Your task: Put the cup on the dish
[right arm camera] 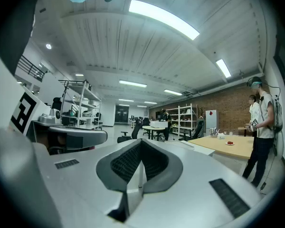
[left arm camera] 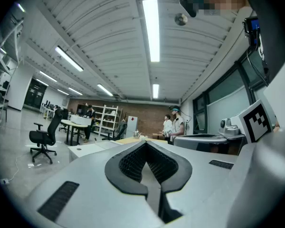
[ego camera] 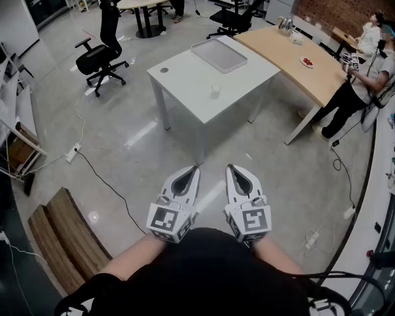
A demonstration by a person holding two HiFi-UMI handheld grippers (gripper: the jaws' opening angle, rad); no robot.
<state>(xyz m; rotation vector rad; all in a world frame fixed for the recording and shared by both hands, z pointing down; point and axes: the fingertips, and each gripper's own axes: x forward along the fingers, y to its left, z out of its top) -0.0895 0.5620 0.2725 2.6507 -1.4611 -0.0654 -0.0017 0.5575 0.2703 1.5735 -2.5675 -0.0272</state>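
Two closed tools (ego camera: 195, 168) (ego camera: 231, 168), one cup (ego camera: 215, 91)

Pale cup (ego camera: 215, 91) (off dish (ego camera: 218, 54)) on table (ego camera: 184, 78)

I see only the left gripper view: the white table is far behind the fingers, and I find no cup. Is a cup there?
Observer: Yes. In the head view a small clear cup stands on the white table.
Operator: Is it already on a tray or a dish?
Observer: No. A grey tray lies at the table's far end, bare, and the cup stands apart from it.
Operator: What does the right gripper hold?
Observer: Nothing. The right gripper is close to the person's body, and its fingers are together.
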